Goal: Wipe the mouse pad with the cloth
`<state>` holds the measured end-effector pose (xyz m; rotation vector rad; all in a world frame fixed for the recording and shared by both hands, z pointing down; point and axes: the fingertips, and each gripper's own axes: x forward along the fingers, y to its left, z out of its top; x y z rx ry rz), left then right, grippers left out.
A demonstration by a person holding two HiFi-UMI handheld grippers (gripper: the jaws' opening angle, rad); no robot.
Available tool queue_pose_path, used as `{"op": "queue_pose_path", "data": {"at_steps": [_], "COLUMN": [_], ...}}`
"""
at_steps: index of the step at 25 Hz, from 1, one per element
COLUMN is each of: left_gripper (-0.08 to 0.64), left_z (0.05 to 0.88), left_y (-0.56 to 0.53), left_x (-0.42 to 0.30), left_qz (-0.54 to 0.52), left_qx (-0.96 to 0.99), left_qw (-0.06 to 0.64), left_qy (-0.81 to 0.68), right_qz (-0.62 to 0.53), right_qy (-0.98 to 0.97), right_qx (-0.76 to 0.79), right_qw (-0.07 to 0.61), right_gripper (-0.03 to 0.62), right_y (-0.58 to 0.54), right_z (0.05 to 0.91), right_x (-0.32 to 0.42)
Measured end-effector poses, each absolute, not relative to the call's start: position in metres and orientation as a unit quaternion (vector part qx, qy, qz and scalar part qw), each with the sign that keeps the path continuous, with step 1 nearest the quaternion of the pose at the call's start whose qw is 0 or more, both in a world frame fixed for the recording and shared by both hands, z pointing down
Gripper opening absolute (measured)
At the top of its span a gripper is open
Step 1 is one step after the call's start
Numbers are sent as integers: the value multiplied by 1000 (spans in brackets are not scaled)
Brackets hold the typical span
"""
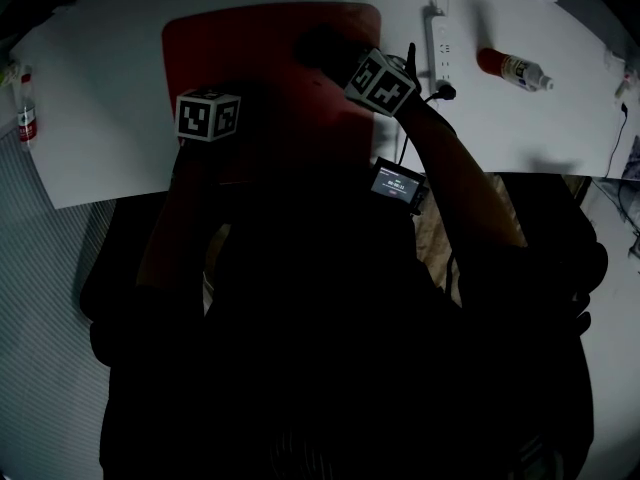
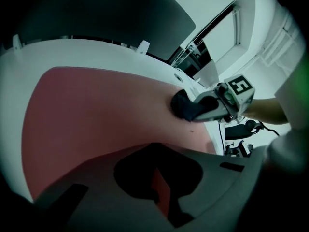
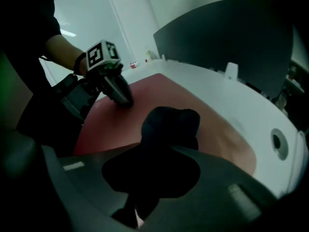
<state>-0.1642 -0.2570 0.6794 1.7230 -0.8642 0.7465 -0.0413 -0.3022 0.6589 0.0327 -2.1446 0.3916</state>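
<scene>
**Cloth gripped on the pad, both hand-held grippers down**

On my feed the red pad (image 1: 255, 63) lies flat on the white worktop (image 1: 110, 88), its long side running across in front of me. The right hand-held gripper (image 2: 195, 109) is clamped on the dark cloth (image 3: 170, 123). In its own view the bunched fabric fills the space between the jaws and bulges out past them onto the pad. From the head view I place the cloth in the far right part of the pad, close to the far edge. The right cube (image 1: 380, 81) is just beside it, over the pad's right edge. The left gripper view shows the same grip from the side, with the cloth touching the red surface.

The left hand-held gripper (image 3: 120, 96) is closed and holds nothing. The right gripper view shows its dark jaws drawn together into one tip that rests on the pad's left part. Its own view shows only a thin sliver of red between them. The left cube (image 1: 208, 115) sits over the pad's left side. The two grippers are well apart, with bare pad between them.

Beyond the pad's right edge I see a white power strip (image 1: 438, 38) and, further right, a red bottle (image 1: 512, 68) lying on its side. A small lit screen (image 1: 398, 184) shows at the worktop's near edge, below the right cube.
</scene>
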Motion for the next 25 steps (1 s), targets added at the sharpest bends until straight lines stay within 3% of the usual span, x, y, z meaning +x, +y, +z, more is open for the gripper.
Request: {"op": "queue_pose_path", "data": {"at_steps": [8,15,20,23,25], "left_gripper": [8,8,8,8,8], "left_z": [681,682,681,681,678], "left_y": [-256,-249,-255,-253,-256], "left_x": [-162,-158,-165,-163,-165], "left_qz": [305,318,315,313,313], "left_qx": [718,720,723,722,722], "left_qw": [509,508,504,508,504], "left_qy": [-364,-350,-353,-351,-356], "right_qz": [124,38,67,123,187], "right_qy": [-852,-855,-852,-855,-856], "right_qx": [-184,-99,57,45,-58], "right_qw": [475,508,516,502,478], "right_gripper": [63,63,62,63,62], "right_y": [-162,-253,-354,-316,-243], "right_z": [658,668,666,661,657], "right_x": [-73,-26,-5,-20,-45]}}
